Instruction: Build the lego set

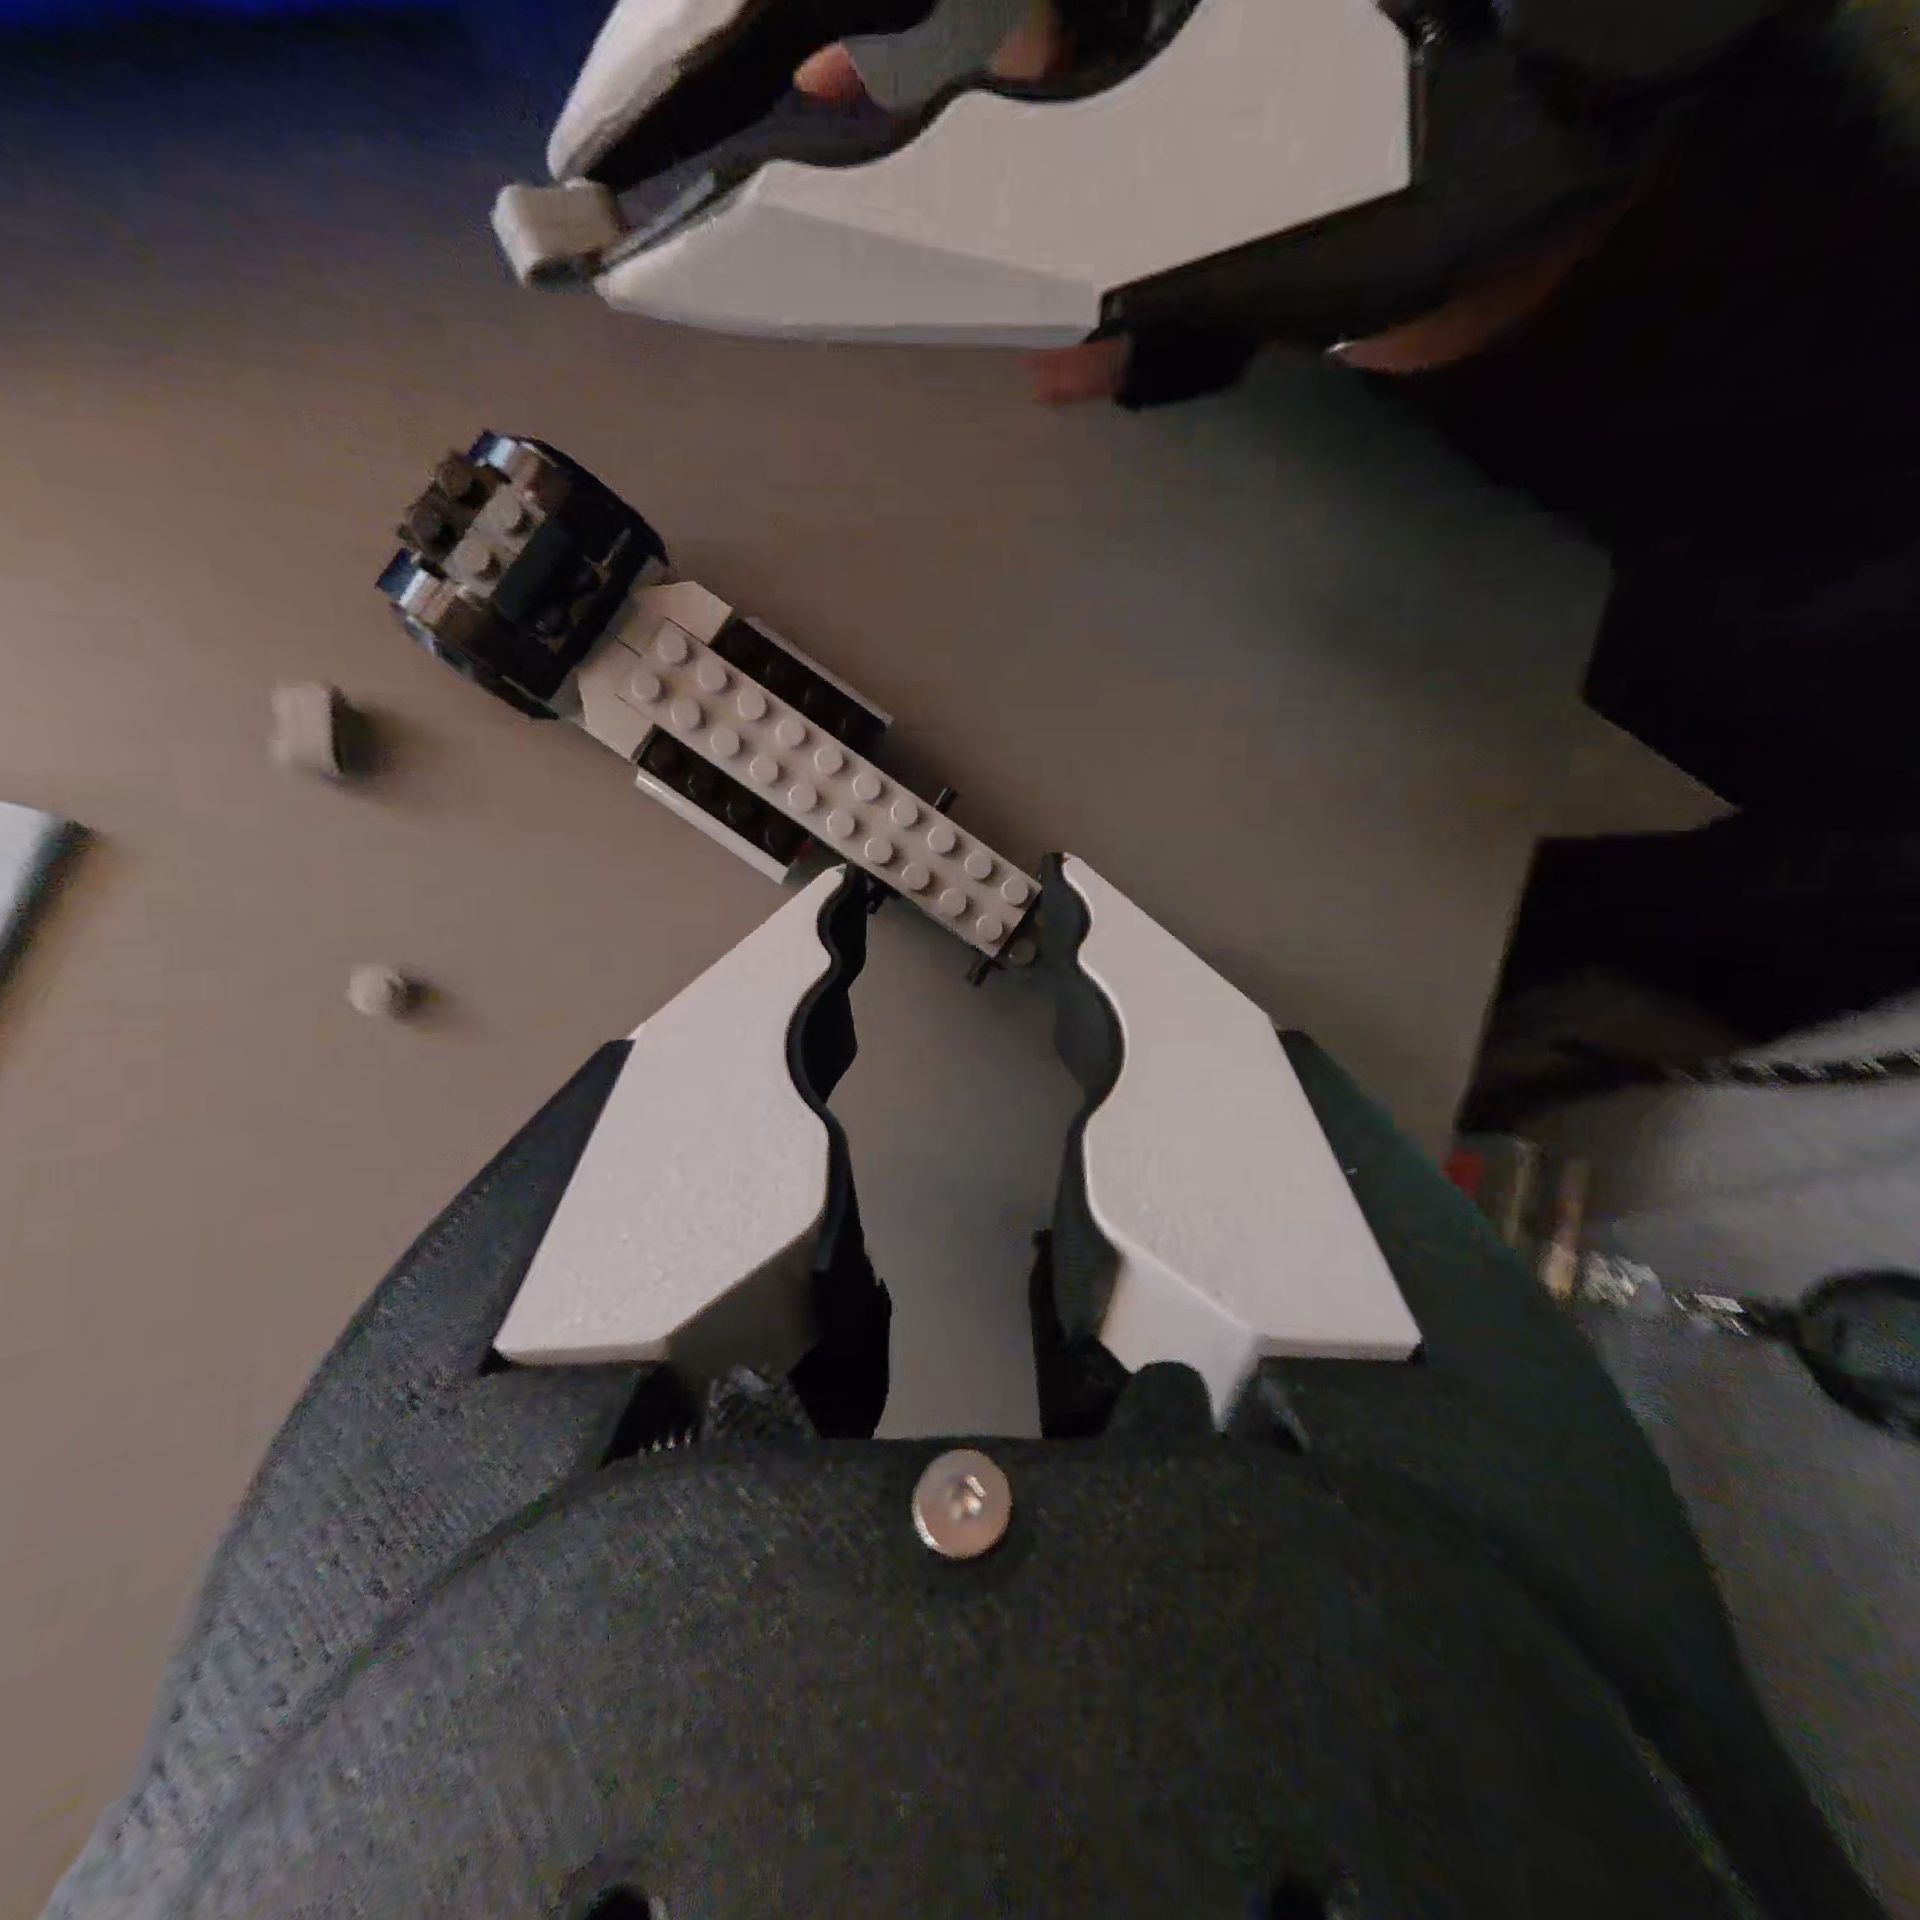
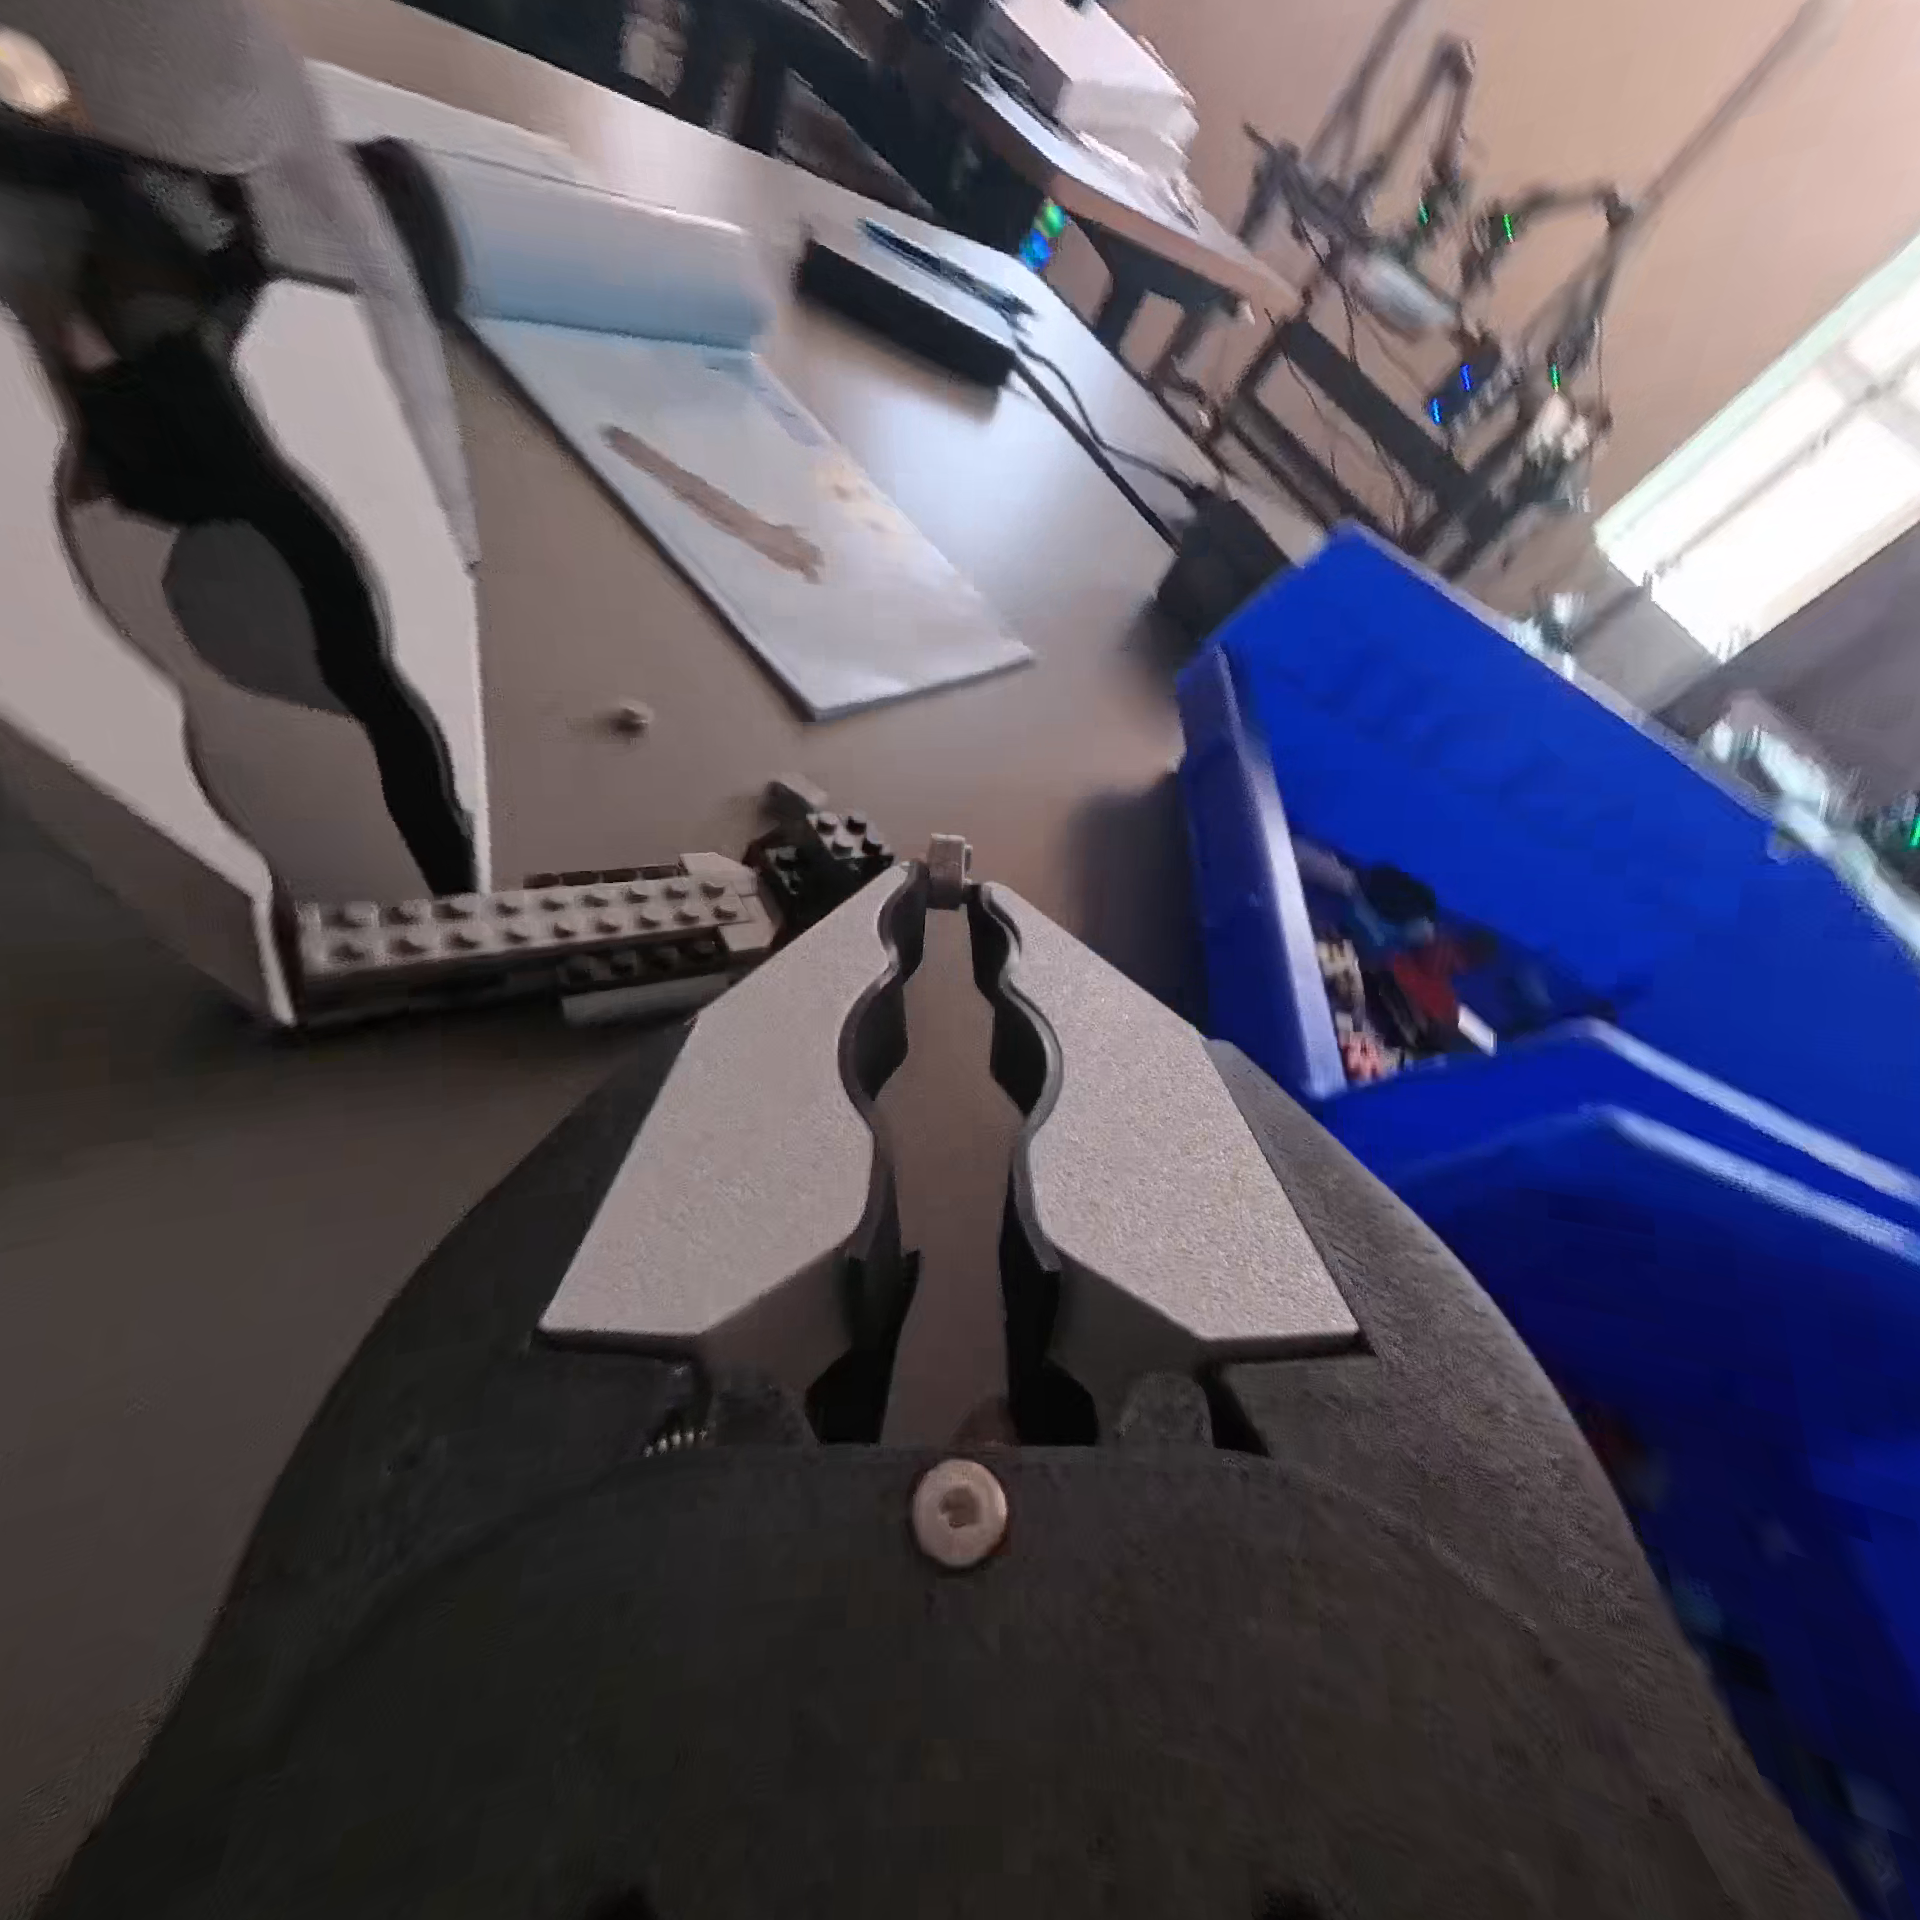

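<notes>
The far end of the model (image 1: 717, 717) is a dark, glossy lump whose parts I can't make out, and in my right wrist view my own fingers hide much of it. My left gripper (image 1: 951, 914) clasps the near end of its long grey studded plate, black strips on either side, lying on the table (image 1: 1143, 644). My right gripper (image 2: 945, 883), up at twelve o'clock in the left wrist view, pinches a small grey brick (image 2: 948, 860). Two blurred loose pieces (image 1: 312, 727) lie at nine o'clock. A blue bin (image 2: 1558, 883) at three o'clock holds a blurred jumble, probably bricks.
</notes>
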The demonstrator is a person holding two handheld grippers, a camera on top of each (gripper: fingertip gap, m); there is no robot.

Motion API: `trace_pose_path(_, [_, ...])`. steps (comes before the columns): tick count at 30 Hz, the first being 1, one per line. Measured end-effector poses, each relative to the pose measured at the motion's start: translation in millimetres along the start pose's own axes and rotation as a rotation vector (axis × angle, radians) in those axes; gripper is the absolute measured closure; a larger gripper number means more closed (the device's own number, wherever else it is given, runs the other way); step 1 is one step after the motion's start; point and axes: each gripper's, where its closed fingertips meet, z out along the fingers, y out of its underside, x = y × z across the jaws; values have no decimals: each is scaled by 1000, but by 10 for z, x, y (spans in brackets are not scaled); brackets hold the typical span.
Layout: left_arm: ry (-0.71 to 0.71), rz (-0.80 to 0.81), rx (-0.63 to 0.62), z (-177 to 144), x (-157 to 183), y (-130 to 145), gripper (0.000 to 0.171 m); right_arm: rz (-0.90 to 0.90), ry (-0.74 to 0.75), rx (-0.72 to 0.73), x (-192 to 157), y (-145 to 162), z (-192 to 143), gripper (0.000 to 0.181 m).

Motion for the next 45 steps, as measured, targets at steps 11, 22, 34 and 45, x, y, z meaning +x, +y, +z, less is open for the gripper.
trace_pose_path(11, [21,-202,177,-325,-163,-6,125,-406,28,-9,-320,-78,-52,172])
trace_pose_path(22, [-47,-208,173,-119,-295,-169,121,-672,138,-87,-367,6,-47,172])
trace_pose_path(34, [68,-52,356,-221,-300,-513,144,-679,138,39,-435,-167,-136,172])
trace_pose_path(45, [189,102,400,-247,-195,-552,161,-642,129,111,-433,-262,-200,172])
